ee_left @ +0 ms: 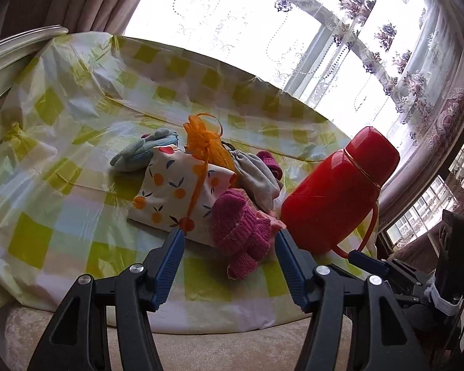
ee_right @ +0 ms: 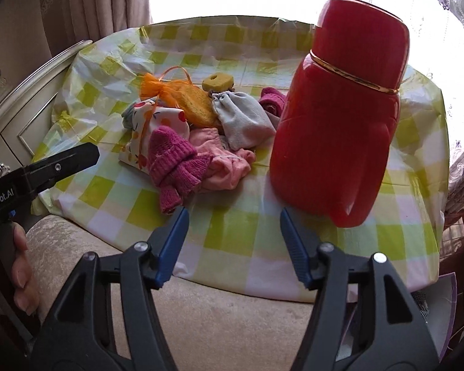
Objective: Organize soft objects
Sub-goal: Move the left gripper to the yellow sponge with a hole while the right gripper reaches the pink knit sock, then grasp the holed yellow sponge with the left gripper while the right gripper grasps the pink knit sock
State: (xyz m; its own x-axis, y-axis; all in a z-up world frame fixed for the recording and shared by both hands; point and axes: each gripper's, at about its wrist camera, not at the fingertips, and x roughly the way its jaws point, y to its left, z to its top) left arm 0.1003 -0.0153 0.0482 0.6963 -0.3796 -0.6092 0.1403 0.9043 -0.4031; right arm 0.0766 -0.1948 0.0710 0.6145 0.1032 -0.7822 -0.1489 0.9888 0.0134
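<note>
Soft objects lie mid-frame beside red flask; left hand-held gripper and right hand-held gripper are released, empty.

The only readable lettering is in the right wrist view: white print on the black body of the left gripper, at the left edge of the picture. It reads "enRobot.AI", and the start of the word is cut off by the frame edge, so the full brand cannot be told. The red thermos flask bears a gold band but no lettering that can be read. In the left wrist view no text, number or sign can be read.
</note>
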